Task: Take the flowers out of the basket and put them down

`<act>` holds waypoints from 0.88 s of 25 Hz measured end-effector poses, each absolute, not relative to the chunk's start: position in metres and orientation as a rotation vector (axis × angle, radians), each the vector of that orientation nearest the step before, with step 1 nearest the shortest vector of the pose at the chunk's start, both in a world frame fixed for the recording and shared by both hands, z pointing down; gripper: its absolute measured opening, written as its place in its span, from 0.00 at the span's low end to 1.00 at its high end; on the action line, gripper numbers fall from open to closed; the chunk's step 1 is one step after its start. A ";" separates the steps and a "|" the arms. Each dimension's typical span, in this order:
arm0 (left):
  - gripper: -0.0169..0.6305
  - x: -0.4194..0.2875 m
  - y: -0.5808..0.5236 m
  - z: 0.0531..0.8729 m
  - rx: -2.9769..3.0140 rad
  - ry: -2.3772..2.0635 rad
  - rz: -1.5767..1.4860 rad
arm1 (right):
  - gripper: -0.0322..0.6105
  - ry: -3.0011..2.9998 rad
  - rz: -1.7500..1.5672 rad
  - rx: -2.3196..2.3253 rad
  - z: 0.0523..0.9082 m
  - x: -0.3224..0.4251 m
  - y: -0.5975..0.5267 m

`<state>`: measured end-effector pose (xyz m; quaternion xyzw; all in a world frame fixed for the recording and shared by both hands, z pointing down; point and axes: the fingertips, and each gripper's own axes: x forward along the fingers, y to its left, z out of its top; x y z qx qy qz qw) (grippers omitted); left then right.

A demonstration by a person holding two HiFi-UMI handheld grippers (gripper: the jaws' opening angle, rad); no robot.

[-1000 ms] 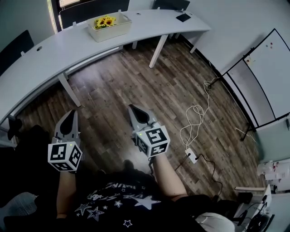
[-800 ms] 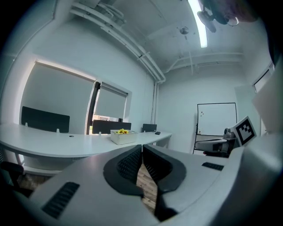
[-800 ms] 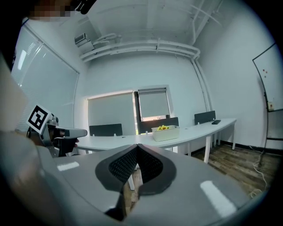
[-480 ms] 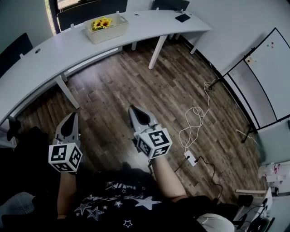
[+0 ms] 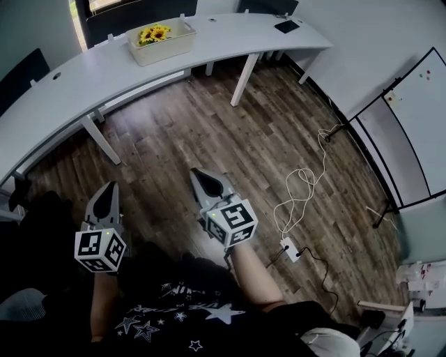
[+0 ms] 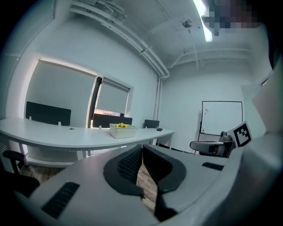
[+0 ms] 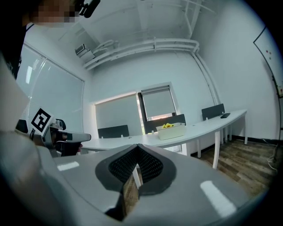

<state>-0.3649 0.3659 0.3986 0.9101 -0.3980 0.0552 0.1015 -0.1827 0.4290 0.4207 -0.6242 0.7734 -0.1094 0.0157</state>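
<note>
A cream basket [image 5: 162, 43] with yellow flowers [image 5: 154, 32] in it stands on the far side of a long curved white table [image 5: 230, 36]. It also shows small and distant as the basket [image 6: 123, 131] in the left gripper view and the basket [image 7: 170, 131] in the right gripper view. My left gripper [image 5: 109, 188] and right gripper [image 5: 197, 173] hang over the wood floor close to the person's body, far short of the table. Both point towards the table. Their jaws are shut with nothing between them, as the left gripper [image 6: 142, 148] and right gripper [image 7: 138, 147] views show.
A white cable [image 5: 301, 183] and a power strip [image 5: 289, 245] lie on the floor at the right. A whiteboard [image 5: 411, 139] stands by the right wall. Table legs [image 5: 243, 75] come down in front of the basket. Dark chairs [image 5: 136, 15] stand behind the table, and a dark flat item [image 5: 287, 26] lies on it.
Both grippers have sunk a little and sit lower in the head view. Their jaws stay shut. The basket has shifted slightly left in the picture.
</note>
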 end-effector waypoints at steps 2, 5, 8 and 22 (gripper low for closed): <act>0.05 -0.361 0.364 0.401 2.685 -1.183 0.180 | 0.05 2.398 -0.372 -1.944 0.428 -0.177 0.425; 0.05 -0.357 0.352 0.403 2.686 -1.187 0.190 | 0.05 2.366 -0.395 -1.968 0.435 -0.167 0.413; 0.05 -0.352 0.336 0.409 2.682 -1.184 0.201 | 0.05 2.340 -0.404 -2.009 0.441 -0.157 0.402; 0.05 -0.296 0.198 0.421 2.672 -1.049 0.179 | 0.05 2.270 -0.383 -2.175 0.433 -0.098 0.279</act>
